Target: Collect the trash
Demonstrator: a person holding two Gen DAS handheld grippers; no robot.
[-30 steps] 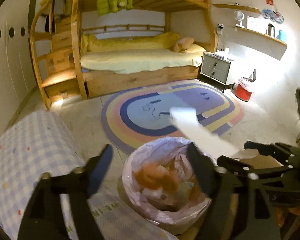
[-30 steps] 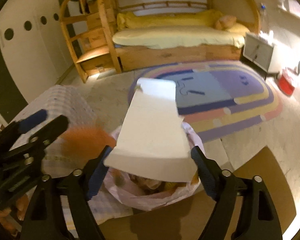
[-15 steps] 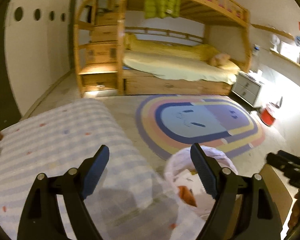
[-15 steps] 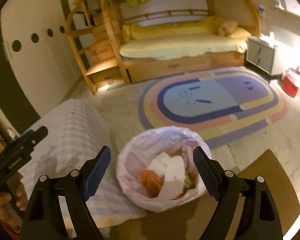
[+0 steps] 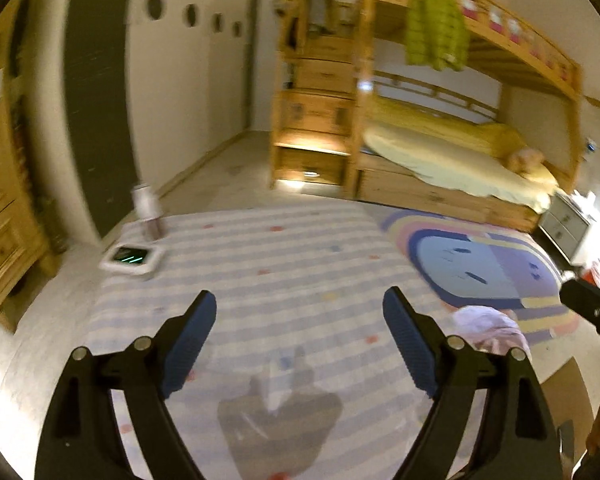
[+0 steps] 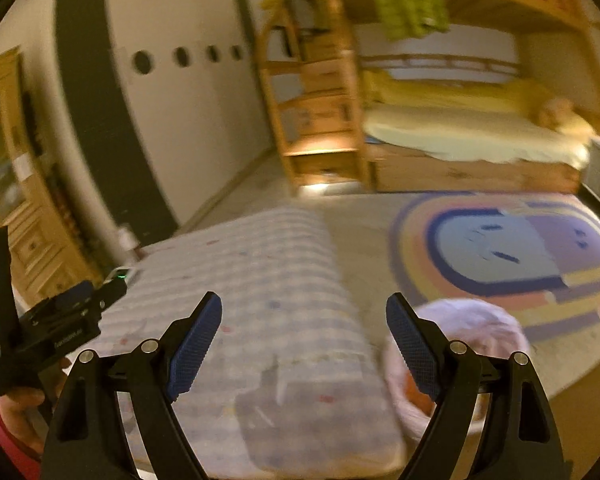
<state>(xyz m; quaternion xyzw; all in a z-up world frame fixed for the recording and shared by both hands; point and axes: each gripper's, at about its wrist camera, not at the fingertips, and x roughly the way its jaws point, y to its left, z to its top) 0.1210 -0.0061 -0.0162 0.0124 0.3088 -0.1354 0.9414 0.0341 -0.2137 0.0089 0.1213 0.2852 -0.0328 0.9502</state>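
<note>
Blue-padded left hand-held gripper opening, empty, over striped cloth.

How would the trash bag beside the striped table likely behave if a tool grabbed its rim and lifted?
The trash bag looks like thin, crinkled pale plastic, so its rim would probably bunch and stretch rather than hold shape. It sags unevenly, so it likely flops without support. Orange scraps show inside; it seems light, but contents might shift or spill if tilted.
</note>
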